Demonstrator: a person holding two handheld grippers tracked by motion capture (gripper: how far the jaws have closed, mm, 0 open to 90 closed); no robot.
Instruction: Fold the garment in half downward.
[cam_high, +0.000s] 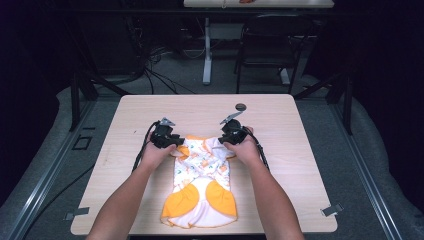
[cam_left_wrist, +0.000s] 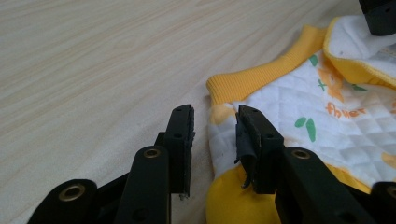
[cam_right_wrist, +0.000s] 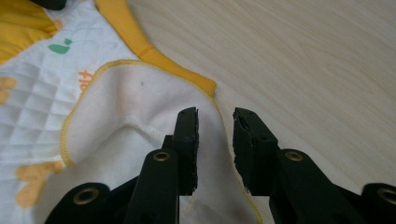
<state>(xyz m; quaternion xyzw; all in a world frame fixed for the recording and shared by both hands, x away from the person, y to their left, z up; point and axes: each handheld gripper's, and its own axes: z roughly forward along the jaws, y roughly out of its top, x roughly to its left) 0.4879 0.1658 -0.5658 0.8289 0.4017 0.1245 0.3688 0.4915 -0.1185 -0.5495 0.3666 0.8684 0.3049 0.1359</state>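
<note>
Garment (cam_high: 202, 175) flat on table (cam_high: 280, 150) | left gripper (cam_left_wrist: 215, 135), right gripper (cam_right_wrist: 215, 135) jaws open, gripping nothing | chair (cam_high: 272, 42) beyond

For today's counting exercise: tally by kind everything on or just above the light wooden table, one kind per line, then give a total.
Garment, white and yellow quilted baby clothing: 1
Handheld grippers, left gripper and right gripper: 2
Dark round hole or disc in the table: 1
Total: 4
</note>
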